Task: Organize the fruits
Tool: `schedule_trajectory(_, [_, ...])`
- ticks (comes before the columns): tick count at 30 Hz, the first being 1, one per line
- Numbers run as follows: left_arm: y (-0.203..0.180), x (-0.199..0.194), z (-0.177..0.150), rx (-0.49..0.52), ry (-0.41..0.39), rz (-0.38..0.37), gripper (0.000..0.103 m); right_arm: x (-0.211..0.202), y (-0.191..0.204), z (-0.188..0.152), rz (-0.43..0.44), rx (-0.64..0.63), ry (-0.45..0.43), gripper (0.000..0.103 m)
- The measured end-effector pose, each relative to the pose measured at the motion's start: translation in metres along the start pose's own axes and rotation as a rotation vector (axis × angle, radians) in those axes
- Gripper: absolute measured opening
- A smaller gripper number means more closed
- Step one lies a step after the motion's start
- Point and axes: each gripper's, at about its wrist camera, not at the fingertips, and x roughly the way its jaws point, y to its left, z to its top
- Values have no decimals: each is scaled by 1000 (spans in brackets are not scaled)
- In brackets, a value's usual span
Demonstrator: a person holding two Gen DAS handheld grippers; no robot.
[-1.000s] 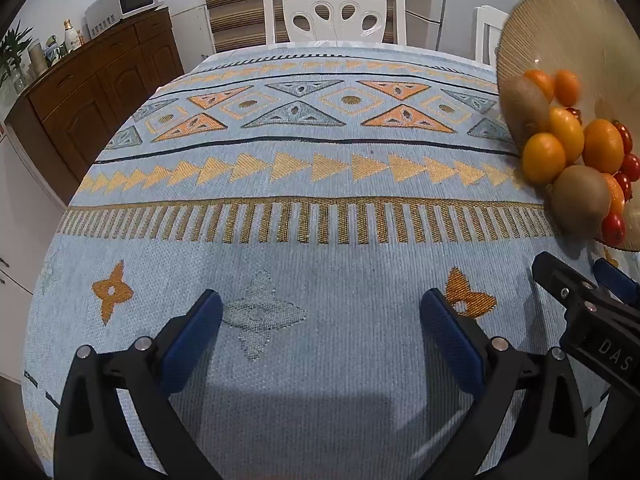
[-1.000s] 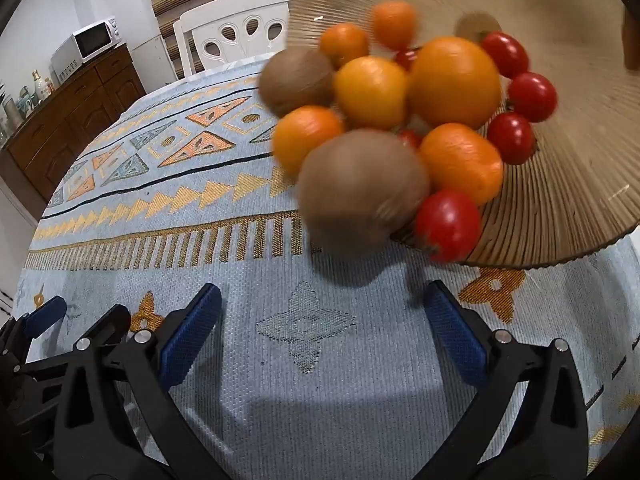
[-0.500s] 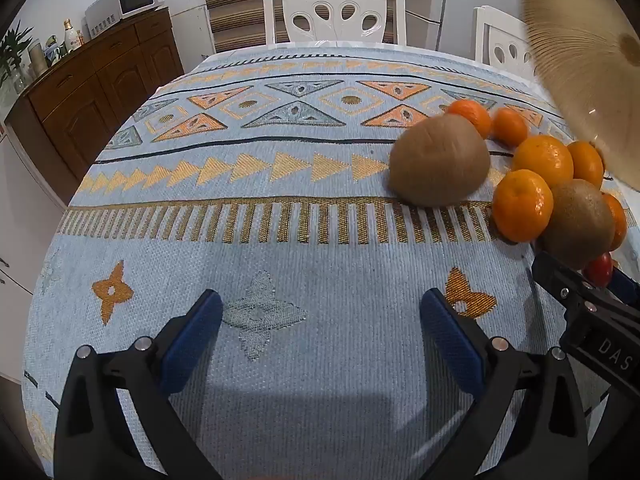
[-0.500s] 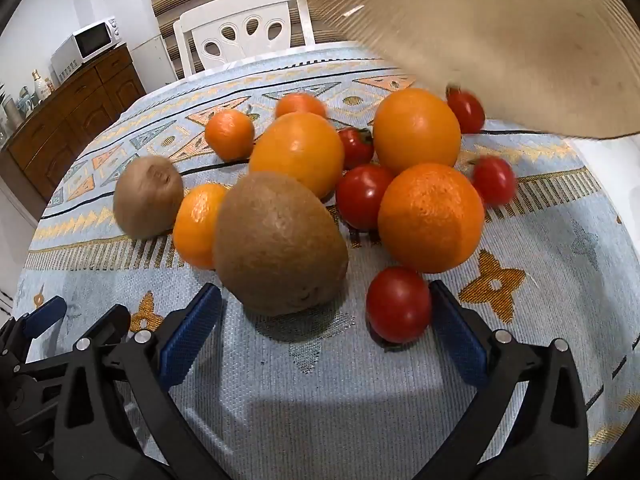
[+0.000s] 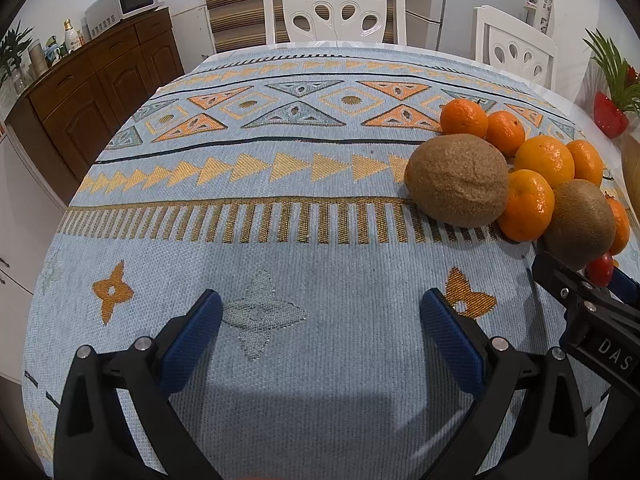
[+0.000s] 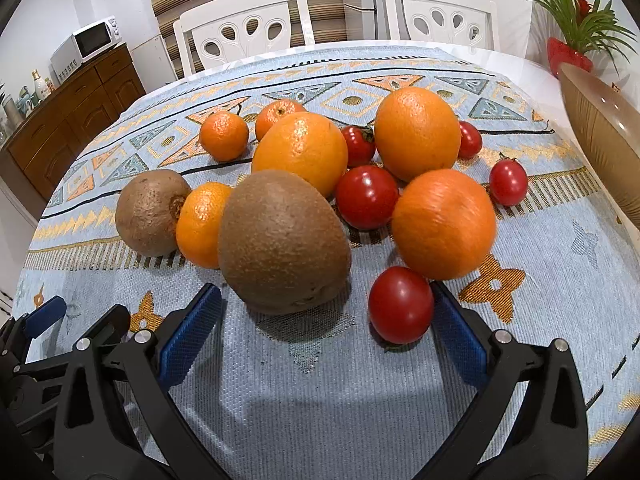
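A loose heap of fruit lies on the pale-blue woven tablecloth with orange and gold geometric bands (image 6: 320,380), spread over the right half of the table; the left black two-finger gripper with blue pads (image 5: 320,332) hovers low over bare cloth, its jaws spread wide and holding nothing; the right black two-finger gripper with blue pads (image 6: 326,320) is likewise wide open and empty, its pads flanking the near edge of the heap. In the right wrist view a large fuzzy brown kiwi (image 6: 284,242) sits just ahead of the open jaws, and a round red cherry tomato (image 6: 401,305) rests just beside the right-hand pad (image 6: 460,340), whether touching it I cannot tell; behind them lie a big glossy orange (image 6: 444,224), a second brown kiwi (image 6: 150,212) touching a small mandarin (image 6: 200,224), two more large oranges (image 6: 300,152) (image 6: 417,132), two small mandarins farther back (image 6: 224,136), and four other red tomatoes (image 6: 366,197) scattered among and beside them. A ribbed tan bowl (image 6: 600,140) shows at the right edge, tilted, clear of the fruit. From the left wrist view the same heap sits to the right, led by the second kiwi (image 5: 456,180); white plastic chairs (image 5: 334,12) stand at the far side of the table; a brown wooden sideboard (image 5: 80,92) carries a white microwave (image 5: 124,4).
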Motion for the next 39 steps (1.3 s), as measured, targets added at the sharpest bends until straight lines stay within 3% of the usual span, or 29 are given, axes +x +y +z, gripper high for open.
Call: schedule_trajectory(39, [3, 0, 3, 12, 1, -1, 98, 1, 1, 0, -10, -7, 4, 100])
